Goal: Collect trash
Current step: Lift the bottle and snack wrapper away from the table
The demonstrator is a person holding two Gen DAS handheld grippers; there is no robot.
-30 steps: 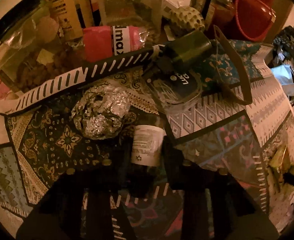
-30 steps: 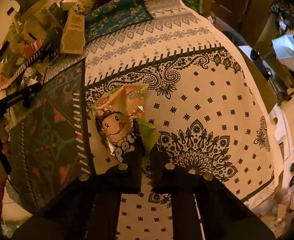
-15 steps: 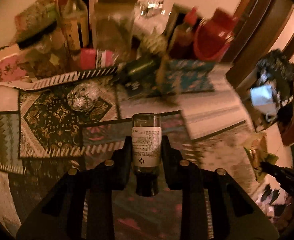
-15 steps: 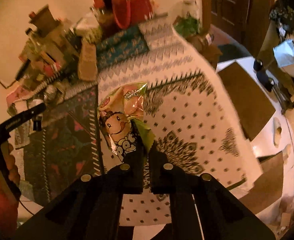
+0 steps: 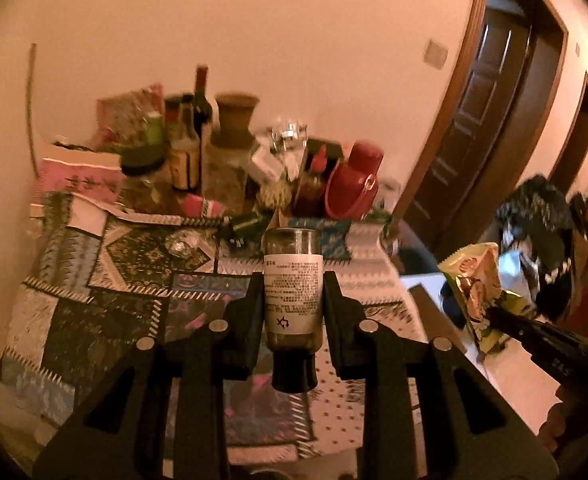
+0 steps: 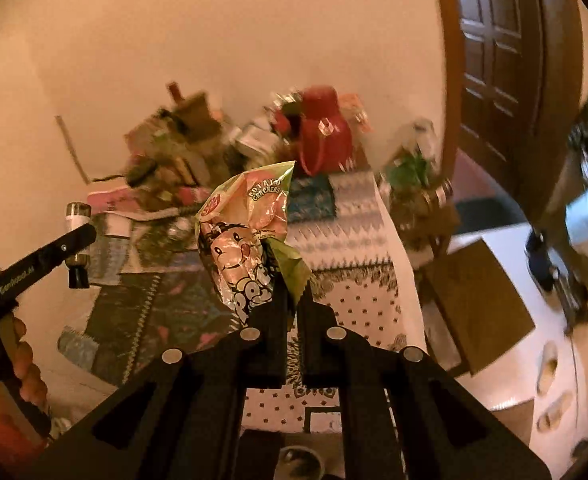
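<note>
Trash in both claws, lifted clear of the tabletop (image 5: 106,280).

Left to right: the left claw (image 5: 293,300) clamps a small dark bottle (image 5: 292,292) with a white label, neck toward the camera; a second ago that bottle lay on the patterned cloth beside a foil ball (image 5: 182,242), which remains there. The right claw (image 6: 290,300), nearly shut, pinches a crinkled snack wrapper (image 6: 246,240) by its lower edge; it too has come up off the cloth. Both pieces now hang in the air, so I judge the next step is carrying them to a bin, none in view.
</note>
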